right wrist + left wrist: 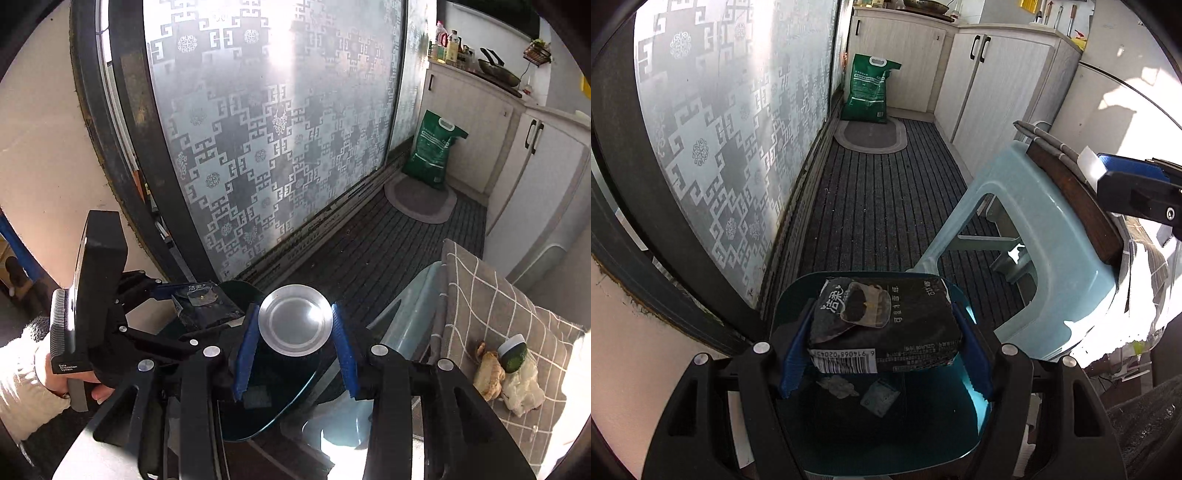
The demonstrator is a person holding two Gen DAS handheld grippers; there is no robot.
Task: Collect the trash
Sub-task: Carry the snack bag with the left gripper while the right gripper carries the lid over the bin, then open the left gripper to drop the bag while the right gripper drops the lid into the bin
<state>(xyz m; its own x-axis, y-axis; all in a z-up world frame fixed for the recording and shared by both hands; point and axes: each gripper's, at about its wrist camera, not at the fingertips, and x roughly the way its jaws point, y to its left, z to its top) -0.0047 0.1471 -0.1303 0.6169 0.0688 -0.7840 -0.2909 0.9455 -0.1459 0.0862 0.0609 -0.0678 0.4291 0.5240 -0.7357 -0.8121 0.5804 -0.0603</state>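
Observation:
My left gripper (882, 350) is shut on a dark tissue pack (886, 325), its blue pads pressing both short sides. It hangs over the mouth of a teal bin (798, 295) with a few paper scraps (877, 397) at the bottom. My right gripper (295, 343) is shut on a dark can (295, 325), silvery end towards the camera, above the same bin (266, 421). In the right wrist view the left gripper (195, 299) and the tissue pack (207, 306) sit just to the left. The right gripper's fingers (1137, 188) show at the left wrist view's right edge.
A pale blue plastic stool (1034, 240) stands beside the bin, with a checked cushion (498, 295) bearing food scraps and a small jar (513, 354). A frosted patterned glass door (277, 129) runs along the left. A green bag (868, 92), an oval mat (871, 134) and cabinets (997, 85) lie beyond.

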